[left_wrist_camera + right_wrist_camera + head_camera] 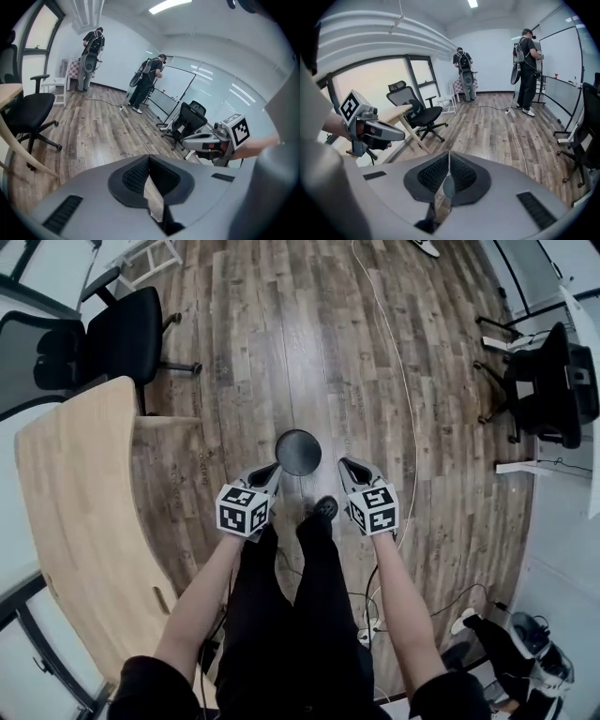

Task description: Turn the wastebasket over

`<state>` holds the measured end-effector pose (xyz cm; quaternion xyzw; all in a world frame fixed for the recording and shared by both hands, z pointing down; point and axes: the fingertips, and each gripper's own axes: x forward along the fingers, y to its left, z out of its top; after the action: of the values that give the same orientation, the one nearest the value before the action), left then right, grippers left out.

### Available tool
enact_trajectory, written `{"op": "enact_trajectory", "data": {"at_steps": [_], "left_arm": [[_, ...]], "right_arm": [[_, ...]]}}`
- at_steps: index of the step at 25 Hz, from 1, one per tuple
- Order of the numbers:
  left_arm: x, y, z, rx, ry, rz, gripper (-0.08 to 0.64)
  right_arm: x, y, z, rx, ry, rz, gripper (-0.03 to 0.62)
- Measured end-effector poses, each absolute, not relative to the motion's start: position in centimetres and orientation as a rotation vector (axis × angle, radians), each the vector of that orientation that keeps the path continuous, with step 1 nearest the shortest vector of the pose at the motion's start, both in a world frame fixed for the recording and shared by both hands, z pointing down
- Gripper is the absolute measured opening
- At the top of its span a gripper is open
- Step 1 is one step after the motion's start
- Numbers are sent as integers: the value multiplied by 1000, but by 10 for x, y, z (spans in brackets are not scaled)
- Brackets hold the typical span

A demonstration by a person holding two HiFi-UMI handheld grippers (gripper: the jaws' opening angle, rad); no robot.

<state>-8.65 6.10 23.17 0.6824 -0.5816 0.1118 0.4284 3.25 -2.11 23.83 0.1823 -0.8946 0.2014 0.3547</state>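
The wastebasket [298, 452] is a dark round shape on the wood floor, seen from straight above; whether its mouth or its base faces up I cannot tell. It is apart from both grippers and neither touches it. My left gripper [273, 471] is held just left of it in the head view and is shut with nothing between its jaws. My right gripper [346, 465] is held just right of it, also shut and empty. In the left gripper view the left gripper [149, 160] has its jaws pressed together, with the right gripper [206, 140] beside it. The right gripper [449, 158] likewise looks past its closed jaws at the left gripper [370, 129]. Neither gripper view shows the wastebasket.
A curved wooden table [75, 493] stands at the left with a black office chair [122, 334] behind it. Another black chair [548, 385] is at the right. A white cable [405, 381] runs along the floor. Two people [528, 61] stand far off by a whiteboard.
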Motion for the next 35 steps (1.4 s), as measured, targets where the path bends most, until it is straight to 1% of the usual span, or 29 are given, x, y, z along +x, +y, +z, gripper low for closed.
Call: {"op": "enact_trajectory", "data": {"at_steps": [5, 10, 16, 22, 29, 35], "left_arm": [[-79, 71, 180, 1765, -1443, 240, 18], [-87, 59, 132, 1872, -1437, 236, 18], [-107, 21, 55, 2041, -1469, 233, 18], [-116, 13, -13, 2166, -1474, 196, 18], [-124, 12, -66, 2265, -1477, 151, 18], [-127, 17, -88, 2303, -1487, 131, 18]], "right_arm": [[28, -18, 168, 476, -2397, 415, 38], [18, -14, 115, 523, -2434, 331, 37], [5, -19, 55, 637, -2511, 314, 37], [-5, -17, -4, 724, -2591, 304, 35], [2, -19, -64, 836, -2689, 268, 34], [1, -19, -90, 875, -2726, 254, 34]]}}
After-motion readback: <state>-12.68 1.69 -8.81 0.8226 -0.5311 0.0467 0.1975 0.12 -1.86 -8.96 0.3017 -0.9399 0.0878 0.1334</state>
